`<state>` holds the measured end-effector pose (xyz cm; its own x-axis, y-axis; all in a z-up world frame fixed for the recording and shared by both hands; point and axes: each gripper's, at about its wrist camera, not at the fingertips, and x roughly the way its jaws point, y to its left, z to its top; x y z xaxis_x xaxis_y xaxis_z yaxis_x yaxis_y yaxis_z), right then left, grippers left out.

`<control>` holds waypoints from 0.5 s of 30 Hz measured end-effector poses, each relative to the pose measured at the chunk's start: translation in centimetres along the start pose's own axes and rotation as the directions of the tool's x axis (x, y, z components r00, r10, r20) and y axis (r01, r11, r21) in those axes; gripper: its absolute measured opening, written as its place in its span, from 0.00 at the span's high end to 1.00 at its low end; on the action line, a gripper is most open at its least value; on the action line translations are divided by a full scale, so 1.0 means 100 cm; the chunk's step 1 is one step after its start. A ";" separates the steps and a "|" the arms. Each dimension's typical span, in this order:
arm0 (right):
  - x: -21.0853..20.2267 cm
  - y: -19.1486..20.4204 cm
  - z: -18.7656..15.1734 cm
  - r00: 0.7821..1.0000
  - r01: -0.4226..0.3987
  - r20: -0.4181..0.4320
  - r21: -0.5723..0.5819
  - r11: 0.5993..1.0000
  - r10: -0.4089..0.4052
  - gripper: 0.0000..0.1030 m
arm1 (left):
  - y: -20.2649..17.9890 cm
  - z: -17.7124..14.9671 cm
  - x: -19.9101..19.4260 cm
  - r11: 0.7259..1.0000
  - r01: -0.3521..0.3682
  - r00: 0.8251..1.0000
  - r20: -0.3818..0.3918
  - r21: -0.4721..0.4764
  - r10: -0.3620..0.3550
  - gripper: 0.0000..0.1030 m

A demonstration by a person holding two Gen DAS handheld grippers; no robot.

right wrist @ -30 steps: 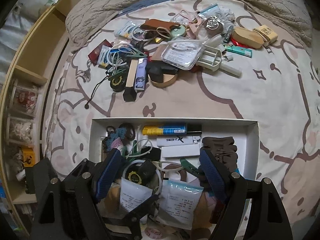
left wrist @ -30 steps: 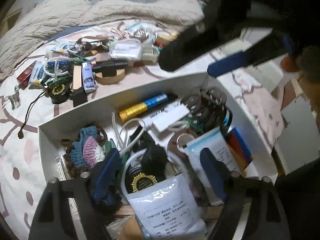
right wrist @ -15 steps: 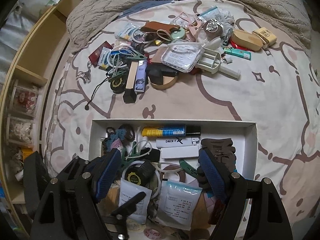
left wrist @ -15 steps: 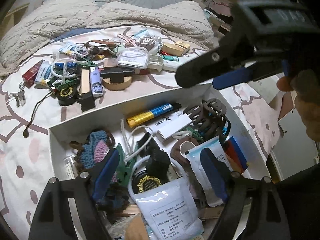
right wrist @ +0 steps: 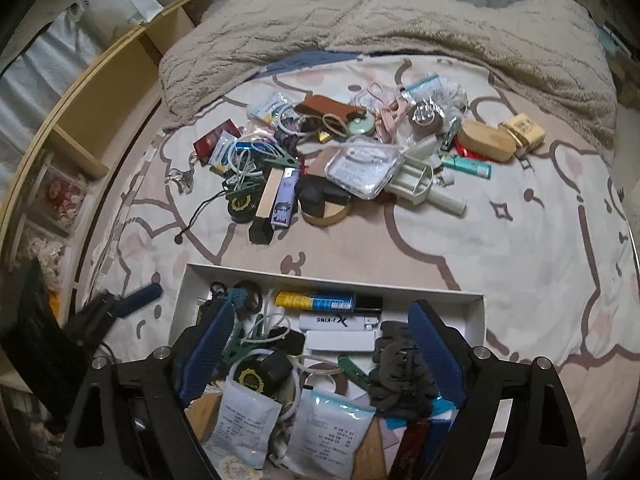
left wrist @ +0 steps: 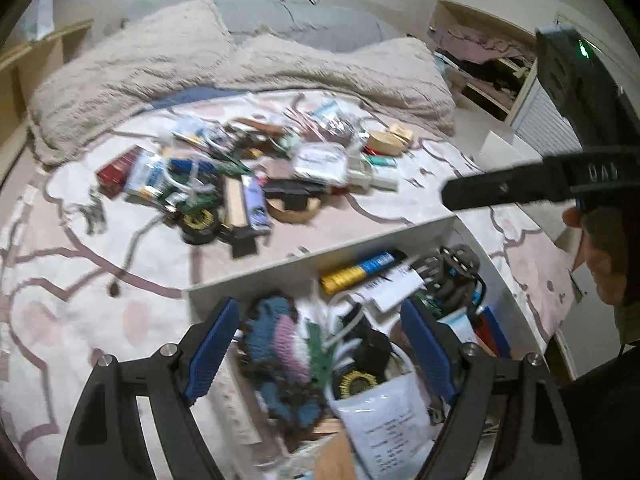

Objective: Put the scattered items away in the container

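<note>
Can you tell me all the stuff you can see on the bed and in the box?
box: 1, white, near on the bed
spray can: 1, yellow and blue, in box
lighter: 1, white, in box
hair claw: 1, dark, in box
sachets: 2, white, in box
pile: many mixed things, beyond box
blanket: 1, beige, far end
left gripper: blue pads, open, empty
right gripper: blue pads, just opened further, empty

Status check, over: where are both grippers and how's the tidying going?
Left gripper open, empty, over white box. Right gripper just opened wider, empty. Scattered pile still on bedspread. Nothing blocking.
</note>
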<state>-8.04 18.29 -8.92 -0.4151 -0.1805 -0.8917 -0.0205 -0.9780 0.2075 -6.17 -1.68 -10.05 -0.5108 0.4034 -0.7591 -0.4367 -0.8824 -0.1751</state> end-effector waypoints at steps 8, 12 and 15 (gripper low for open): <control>-0.009 0.003 -0.003 0.998 0.021 0.064 -0.057 0.998 -0.017 0.02 | 0.020 0.008 -0.027 0.997 -0.072 0.994 0.081 0.024 0.070 0.17; -0.016 0.006 -0.004 0.994 0.028 0.104 -0.082 0.996 -0.019 0.00 | 0.035 0.011 -0.038 0.996 -0.093 0.987 0.131 0.000 0.092 0.13; -0.023 0.009 -0.004 0.987 0.047 0.161 -0.111 0.993 -0.028 0.00 | 0.041 0.012 -0.043 0.991 -0.132 0.975 0.179 -0.012 0.132 0.13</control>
<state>-6.71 17.82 -6.87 -0.5549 -0.1335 -0.8211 0.0609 -0.9909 0.1199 -6.66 -6.75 -6.73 -0.6879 0.3206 -0.6512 -0.3571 -0.9306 -0.0809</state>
